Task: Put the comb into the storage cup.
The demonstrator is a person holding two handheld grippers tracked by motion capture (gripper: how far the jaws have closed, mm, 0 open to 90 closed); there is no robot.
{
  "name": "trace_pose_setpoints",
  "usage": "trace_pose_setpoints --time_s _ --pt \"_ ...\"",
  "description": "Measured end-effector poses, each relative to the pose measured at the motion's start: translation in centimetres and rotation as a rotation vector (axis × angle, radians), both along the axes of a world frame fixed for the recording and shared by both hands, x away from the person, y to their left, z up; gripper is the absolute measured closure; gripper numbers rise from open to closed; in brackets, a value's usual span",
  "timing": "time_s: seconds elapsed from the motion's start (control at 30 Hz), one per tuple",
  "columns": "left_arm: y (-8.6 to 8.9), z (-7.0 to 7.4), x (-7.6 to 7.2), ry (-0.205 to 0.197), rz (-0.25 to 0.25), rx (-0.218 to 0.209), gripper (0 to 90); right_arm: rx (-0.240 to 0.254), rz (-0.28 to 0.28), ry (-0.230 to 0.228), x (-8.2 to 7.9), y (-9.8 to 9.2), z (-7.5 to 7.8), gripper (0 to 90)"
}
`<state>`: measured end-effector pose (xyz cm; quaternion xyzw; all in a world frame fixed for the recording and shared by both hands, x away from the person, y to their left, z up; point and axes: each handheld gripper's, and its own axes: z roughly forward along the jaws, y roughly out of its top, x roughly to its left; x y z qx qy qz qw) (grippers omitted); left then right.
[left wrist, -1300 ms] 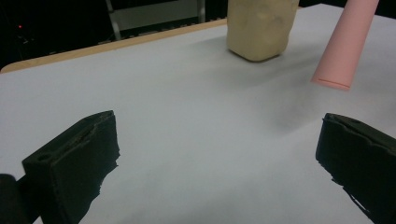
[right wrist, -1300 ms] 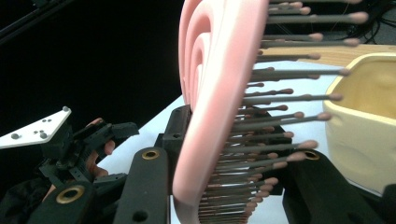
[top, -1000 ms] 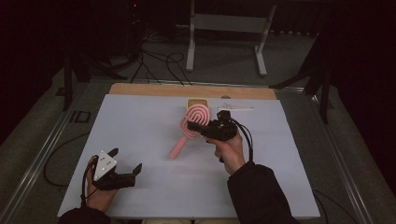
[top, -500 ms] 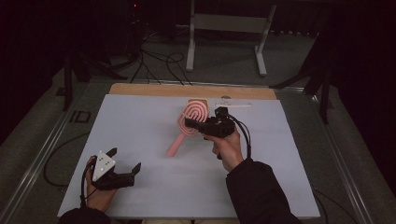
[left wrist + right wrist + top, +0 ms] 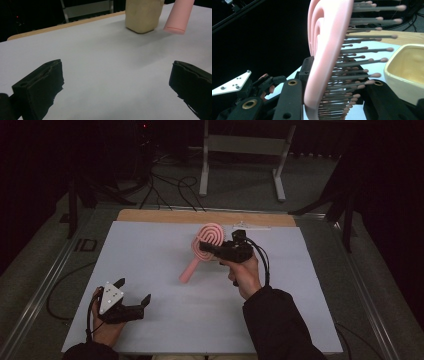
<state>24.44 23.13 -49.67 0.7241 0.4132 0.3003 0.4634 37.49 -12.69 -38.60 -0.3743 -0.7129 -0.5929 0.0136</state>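
My right gripper (image 5: 209, 248) is shut on the head of a pink hairbrush (image 5: 210, 235), just beyond the table's middle. The brush's handle (image 5: 188, 270) slants down toward the near left, and its end (image 5: 178, 15) hangs a little above the white tabletop. In the right gripper view the brush head (image 5: 324, 57) stands on edge between my jaws, grey bristles pointing right. A cream cup (image 5: 142, 15) stands right behind the brush. My left gripper (image 5: 133, 291) rests at the front left, open, with nothing between its jaws.
The white tabletop (image 5: 165, 320) ends at a wooden strip (image 5: 165, 216) along its far edge, where a small pale object (image 5: 250, 226) lies. Beyond it, cables and a metal stand's legs (image 5: 240, 165) are on the dark floor.
My right gripper has shifted slightly away from me with the brush, whose handle end has lifted a little. The left gripper has stayed put.
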Motion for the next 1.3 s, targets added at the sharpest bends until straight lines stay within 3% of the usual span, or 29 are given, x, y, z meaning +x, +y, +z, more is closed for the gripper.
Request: trace_pose_setpoints --time_s 0.77,1.3 --pt "-0.1 0.0 0.0 0.003 -0.006 0.009 0.2 -0.006 -0.010 -0.015 1.1 0.2 1.0 63.6" --pt "-0.2 0.0 0.0 0.003 -0.005 0.013 0.3 0.020 -0.041 -0.005 2.3 -0.4 1.5 63.7"
